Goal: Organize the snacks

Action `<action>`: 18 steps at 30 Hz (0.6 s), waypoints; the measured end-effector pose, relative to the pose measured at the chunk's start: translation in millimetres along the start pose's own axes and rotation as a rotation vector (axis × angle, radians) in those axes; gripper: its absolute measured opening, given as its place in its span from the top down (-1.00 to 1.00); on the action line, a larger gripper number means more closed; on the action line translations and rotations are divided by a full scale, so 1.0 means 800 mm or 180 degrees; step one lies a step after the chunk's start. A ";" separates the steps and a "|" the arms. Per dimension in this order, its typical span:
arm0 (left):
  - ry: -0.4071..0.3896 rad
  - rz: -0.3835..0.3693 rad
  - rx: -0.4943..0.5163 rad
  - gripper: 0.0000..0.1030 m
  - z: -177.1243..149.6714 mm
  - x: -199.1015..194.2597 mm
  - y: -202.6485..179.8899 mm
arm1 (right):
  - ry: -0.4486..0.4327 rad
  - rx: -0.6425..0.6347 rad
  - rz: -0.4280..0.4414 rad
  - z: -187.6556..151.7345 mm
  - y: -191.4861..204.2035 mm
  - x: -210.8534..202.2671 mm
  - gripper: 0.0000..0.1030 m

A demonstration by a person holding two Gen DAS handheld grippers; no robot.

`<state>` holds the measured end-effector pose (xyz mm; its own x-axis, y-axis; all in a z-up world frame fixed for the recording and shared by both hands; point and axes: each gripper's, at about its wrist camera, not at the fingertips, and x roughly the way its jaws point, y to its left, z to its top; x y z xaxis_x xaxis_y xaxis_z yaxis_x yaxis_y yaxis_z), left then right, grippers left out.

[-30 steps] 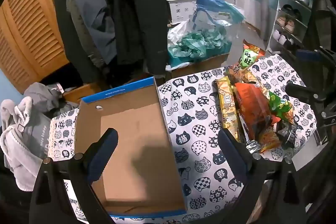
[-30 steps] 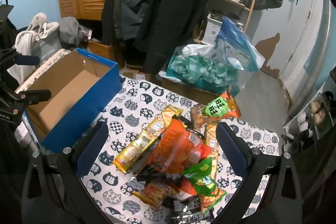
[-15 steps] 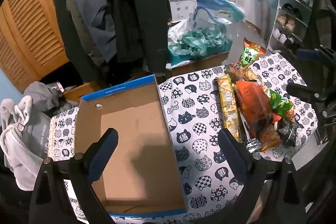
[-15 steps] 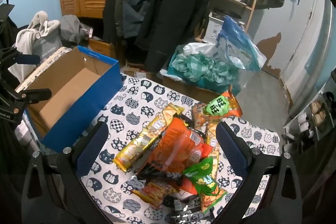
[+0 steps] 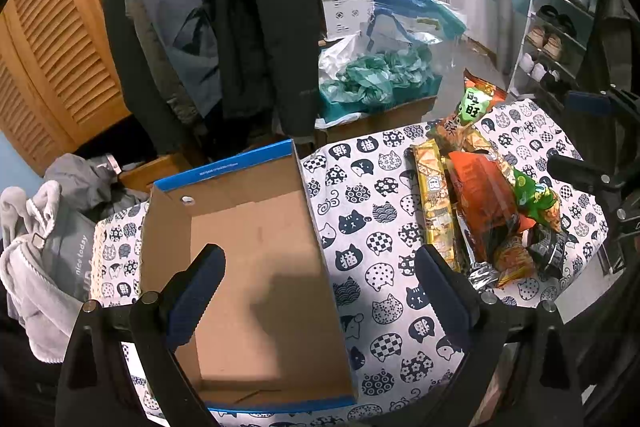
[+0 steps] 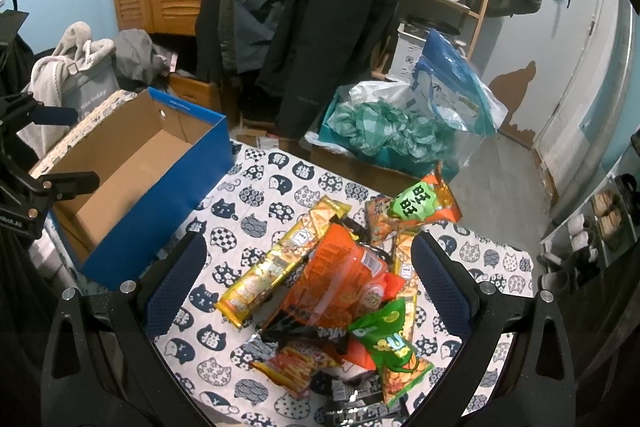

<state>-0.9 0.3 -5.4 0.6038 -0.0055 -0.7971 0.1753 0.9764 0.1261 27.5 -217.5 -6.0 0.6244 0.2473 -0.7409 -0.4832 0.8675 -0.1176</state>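
Nearest the right camera, the right tool (image 6: pixel 306 277) hangs with its two blue-padded fingers spread wide and nothing between them, above a heap of snack packets on the worktop (image 6: pixel 260 187), which is covered in a white cloth printed with dark cat faces. Framed between the fingers lie a small green crinkled snack bag (image 6: pixel 386 341) at the near end, a striped orange-and-red packet (image 6: pixel 296 367) beside it, and a large orange foil chip bag (image 6: pixel 340 287) across the middle. The chip bag's long axis runs from near left to far right. Left of it, touching, a long gold-yellow wrapped biscuit pack (image 6: pixel 280 259) lies on the same slant, its far end pointing away from the tool. Farthest in the heap, an orange bag with a green label (image 6: pixel 420 205) tilts up at the worktop's back edge.

The left tool (image 5: pixel 320 287) is likewise wide open and empty, held over the near half of an open cardboard box with blue outer walls (image 5: pixel 248 247). The box is empty, its long axis running away from the tool, and it stands left of the snack heap with bare cloth between them. Beyond the worktop hang dark coats (image 5: pixel 260 7).
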 end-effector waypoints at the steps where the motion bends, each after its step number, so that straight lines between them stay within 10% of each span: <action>1: 0.0000 0.0002 0.0001 -0.88 -0.001 0.001 -0.001 | 0.0001 -0.0001 -0.0001 0.000 0.000 0.000 -0.94; 18: 0.0007 0.0005 -0.0003 -0.88 -0.002 0.002 0.000 | 0.0015 0.0021 0.0027 -0.004 -0.003 0.000 -0.94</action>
<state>-1.2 0.3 -8.0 0.6025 -0.0034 -0.7981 0.1736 0.9766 0.1269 26.4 -220.8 -7.9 0.6174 0.2526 -0.7450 -0.4845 0.8682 -0.1071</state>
